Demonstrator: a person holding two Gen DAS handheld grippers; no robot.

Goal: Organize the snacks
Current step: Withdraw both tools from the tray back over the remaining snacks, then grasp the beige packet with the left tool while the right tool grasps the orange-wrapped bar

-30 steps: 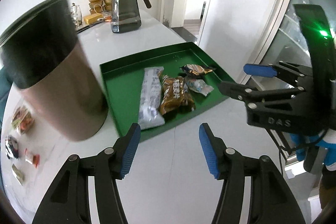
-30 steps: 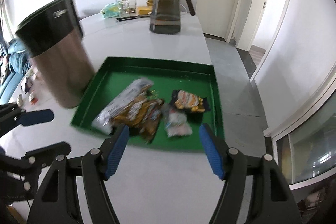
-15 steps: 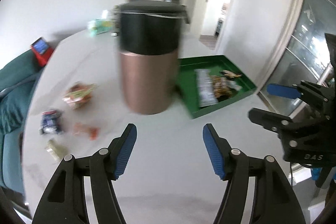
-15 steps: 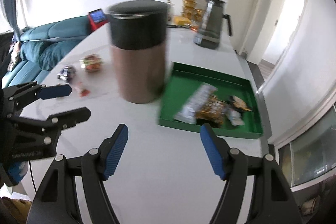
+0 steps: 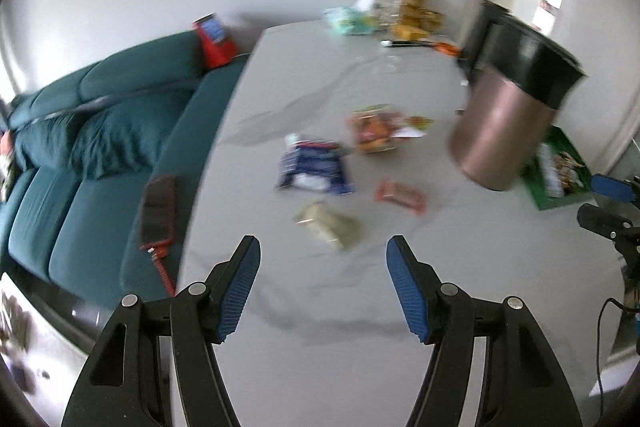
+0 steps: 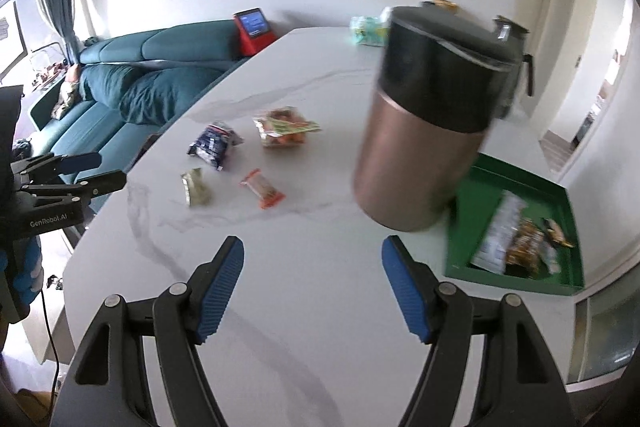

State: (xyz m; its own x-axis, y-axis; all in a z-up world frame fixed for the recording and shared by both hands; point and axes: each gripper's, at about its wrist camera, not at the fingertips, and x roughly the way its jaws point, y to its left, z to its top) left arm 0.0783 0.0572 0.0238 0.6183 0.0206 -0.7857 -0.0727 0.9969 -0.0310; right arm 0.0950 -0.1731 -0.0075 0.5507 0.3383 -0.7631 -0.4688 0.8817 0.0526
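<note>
Several loose snacks lie on the white marble table: a blue packet (image 5: 314,167) (image 6: 214,143), an orange-red bag (image 5: 376,129) (image 6: 284,127), a small red bar (image 5: 400,195) (image 6: 263,189) and a beige packet (image 5: 328,225) (image 6: 195,187). A green tray (image 6: 560,285) (image 5: 546,203) at the right holds several snack packs (image 6: 516,239). My left gripper (image 5: 322,285) is open and empty, above the table short of the beige packet. My right gripper (image 6: 312,285) is open and empty over the bare table front.
A tall copper canister with a black lid (image 5: 508,115) (image 6: 428,123) stands between the loose snacks and the tray. A dark kettle (image 6: 516,67) and gold items (image 5: 416,15) stand at the far end. A teal sofa (image 5: 100,131) with a phone (image 5: 158,213) lies left of the table.
Both grippers swung left, away from the tray. The loose snacks now sit in front of them, and the canister and tray have shifted to the right of both views. Both stay open.
</note>
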